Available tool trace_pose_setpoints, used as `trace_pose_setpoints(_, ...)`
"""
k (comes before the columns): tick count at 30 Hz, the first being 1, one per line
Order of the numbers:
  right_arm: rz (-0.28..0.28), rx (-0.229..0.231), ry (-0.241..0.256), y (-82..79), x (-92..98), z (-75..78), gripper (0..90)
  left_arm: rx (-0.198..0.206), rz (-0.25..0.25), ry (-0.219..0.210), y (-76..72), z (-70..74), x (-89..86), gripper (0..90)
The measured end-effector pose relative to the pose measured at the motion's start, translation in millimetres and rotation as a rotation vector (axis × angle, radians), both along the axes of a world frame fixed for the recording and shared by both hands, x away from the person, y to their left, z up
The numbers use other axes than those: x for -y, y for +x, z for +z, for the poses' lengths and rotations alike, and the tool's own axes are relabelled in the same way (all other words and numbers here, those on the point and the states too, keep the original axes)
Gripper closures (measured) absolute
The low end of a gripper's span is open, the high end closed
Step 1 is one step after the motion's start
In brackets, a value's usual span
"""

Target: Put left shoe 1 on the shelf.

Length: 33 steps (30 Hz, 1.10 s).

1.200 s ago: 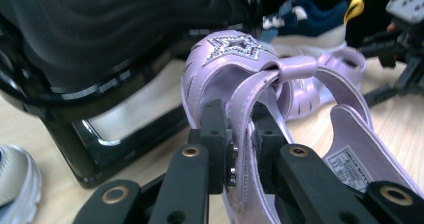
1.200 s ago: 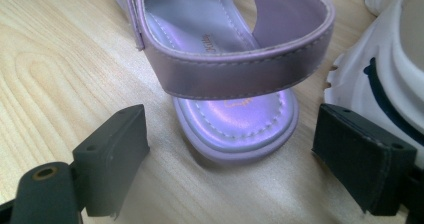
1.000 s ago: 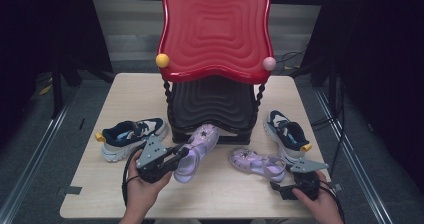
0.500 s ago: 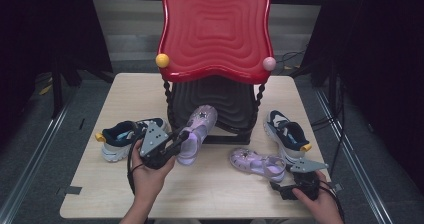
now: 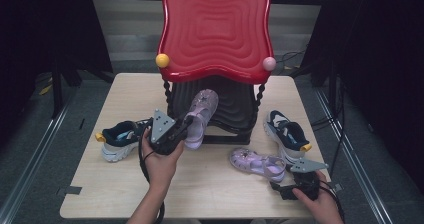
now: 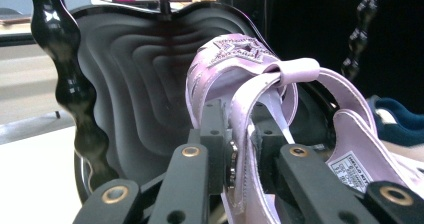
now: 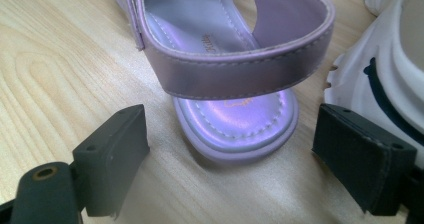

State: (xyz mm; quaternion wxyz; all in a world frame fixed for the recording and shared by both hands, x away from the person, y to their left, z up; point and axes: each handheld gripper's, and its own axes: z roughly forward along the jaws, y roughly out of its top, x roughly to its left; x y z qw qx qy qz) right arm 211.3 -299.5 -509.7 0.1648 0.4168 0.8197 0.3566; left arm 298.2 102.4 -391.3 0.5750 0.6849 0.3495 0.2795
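Left gripper (image 5: 186, 129) clamps sandal (image 5: 200, 115) by its strap, toe ahead toward black shelf (image 5: 235, 109); right gripper (image 7: 230, 149) wide, straddling second sandal (image 7: 235, 84) heel, likely for pickup

The high view looks down and forward over the pale wooden surface (image 5: 125, 104). Each tool view sits very close to one lilac strapped sandal (image 6: 260, 84), both shared with the high view.
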Motion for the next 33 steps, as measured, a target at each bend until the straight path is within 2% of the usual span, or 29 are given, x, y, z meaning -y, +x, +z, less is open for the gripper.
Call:
trace_pose_setpoints(11, 0.001, 0.001, -0.001, 0.0, 0.0, 0.0, 13.7, 0.04, 0.077, -0.017, 16.2, 3.6, 12.2, 80.0)
trace_pose_setpoints(13, 0.001, 0.001, -0.001, 0.1, 0.0, -0.1, 13.7, 0.036, 0.093, -0.025, 17.1, 3.1, 13.8, 80.0)
trace_pose_setpoints(17, 0.001, 0.001, -0.001, 0.0, 0.0, -0.1, 13.8, 0.044, 0.128, -0.011, 23.9, 1.1, 18.3, 79.9)
trace_pose_setpoints(19, 0.001, 0.001, -0.001, 0.0, 0.0, -0.1, 13.7, 0.046, 0.142, -0.023, 25.4, 1.4, 20.3, 79.8)
trace_pose_setpoints(21, 0.001, 0.001, -0.001, 0.0, 0.0, 0.0, 13.8, 0.065, 0.142, -0.015, 27.8, 1.7, 22.8, 79.8)
trace_pose_setpoints(25, 0.001, 0.001, -0.001, 0.1, 0.0, -0.1, 13.7, 0.065, 0.158, -0.01, 30.7, 2.3, 25.7, 79.8)
trace_pose_setpoints(28, 0.001, 0.001, -0.001, 0.0, 0.0, -0.1, 13.8, 0.066, 0.175, -0.024, 33.5, 1.4, 30.9, 79.8)
trace_pose_setpoints(29, 0.001, 0.001, -0.001, 0.0, 0.0, -0.1, 13.7, 0.07, 0.178, -0.008, 35.3, 1.6, 32.7, 79.8)
trace_pose_setpoints(33, 0.001, 0.002, -0.001, 0.0, 0.0, -0.1, 13.7, 0.074, 0.187, -0.011, 38.6, 0.9, 37.6, 79.8)
